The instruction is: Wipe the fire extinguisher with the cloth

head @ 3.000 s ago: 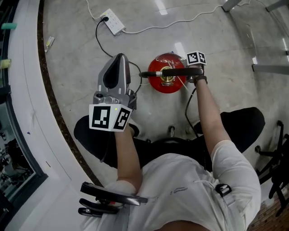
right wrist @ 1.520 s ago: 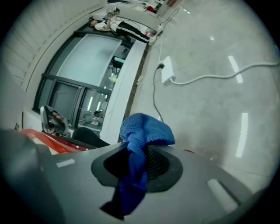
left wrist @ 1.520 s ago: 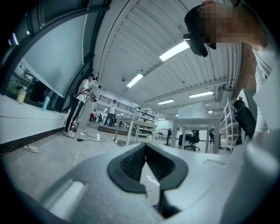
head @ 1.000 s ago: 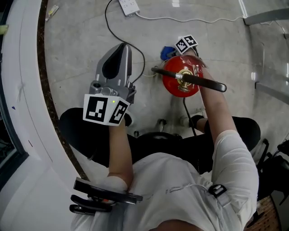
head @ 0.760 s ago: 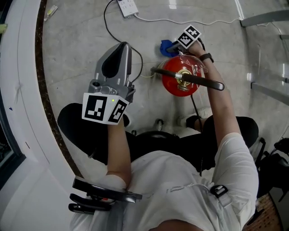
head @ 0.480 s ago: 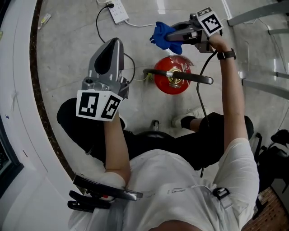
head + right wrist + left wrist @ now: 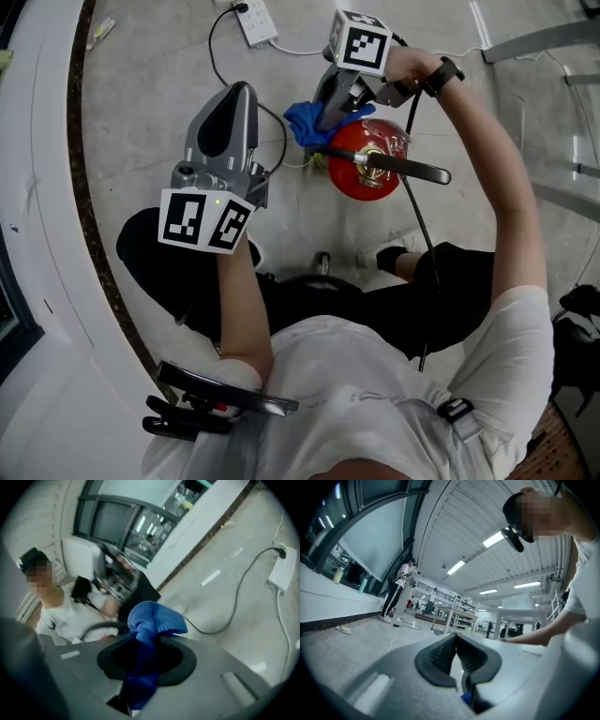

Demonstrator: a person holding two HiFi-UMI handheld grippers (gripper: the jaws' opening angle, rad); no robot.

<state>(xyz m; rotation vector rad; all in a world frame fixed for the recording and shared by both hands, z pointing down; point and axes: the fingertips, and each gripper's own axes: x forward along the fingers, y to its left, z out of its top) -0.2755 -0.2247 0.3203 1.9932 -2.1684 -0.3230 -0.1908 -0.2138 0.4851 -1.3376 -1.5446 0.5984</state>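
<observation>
Red fire extinguisher upright on grey floor, upper centre. Blue cloth at its upper-left edge, pinched by right gripper. Left gripper beside, further left, jaws pressed together, empty. Open floor leftward; power strip at top edge.

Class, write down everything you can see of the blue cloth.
The blue cloth looks like soft knitted microfibre, bunched into a crumpled wad. The right gripper is shut on it: a strip runs between the fingers and a rounded puff bulges past their tips. In the head view it sits at the upper-left edge of the red fire extinguisher; contact cannot be told.
</observation>
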